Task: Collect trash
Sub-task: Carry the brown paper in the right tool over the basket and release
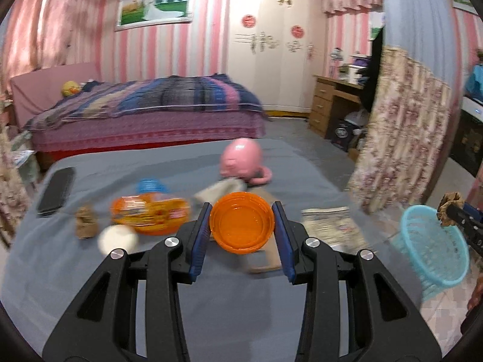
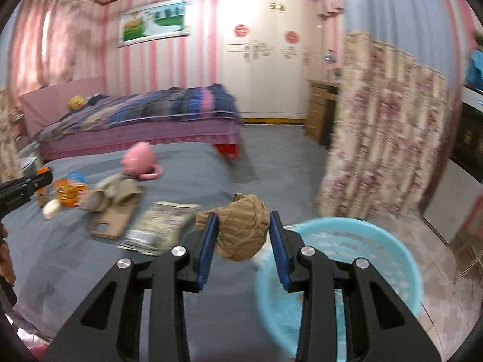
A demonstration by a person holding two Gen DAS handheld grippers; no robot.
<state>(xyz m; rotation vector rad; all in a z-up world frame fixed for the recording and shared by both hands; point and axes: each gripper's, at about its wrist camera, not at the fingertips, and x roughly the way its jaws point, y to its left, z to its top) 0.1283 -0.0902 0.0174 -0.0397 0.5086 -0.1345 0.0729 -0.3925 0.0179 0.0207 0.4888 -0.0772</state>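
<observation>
My left gripper (image 1: 242, 209) is shut on an orange plastic lid (image 1: 241, 226), held above the grey-covered table (image 1: 241, 301). In the right wrist view my right gripper (image 2: 243, 215) is shut on a crumpled ball of brown paper (image 2: 244, 232), at the table's right edge beside the light blue basket (image 2: 401, 259). The left wrist view shows that basket (image 1: 434, 253) on the floor at the right, with the right gripper (image 1: 452, 211) and its brown paper (image 1: 449, 208) above the rim. The left gripper (image 2: 45, 176) shows at the far left of the right wrist view.
On the table lie an orange snack wrapper (image 1: 151, 215), a white lump (image 1: 117, 238), a small brown paper wad (image 1: 86, 221), a black phone (image 1: 55, 191), a pink pig-shaped pot (image 1: 241, 158), a newspaper (image 2: 160, 229) and a brown phone case (image 2: 111, 221). A floral curtain (image 2: 377, 138) hangs at the right.
</observation>
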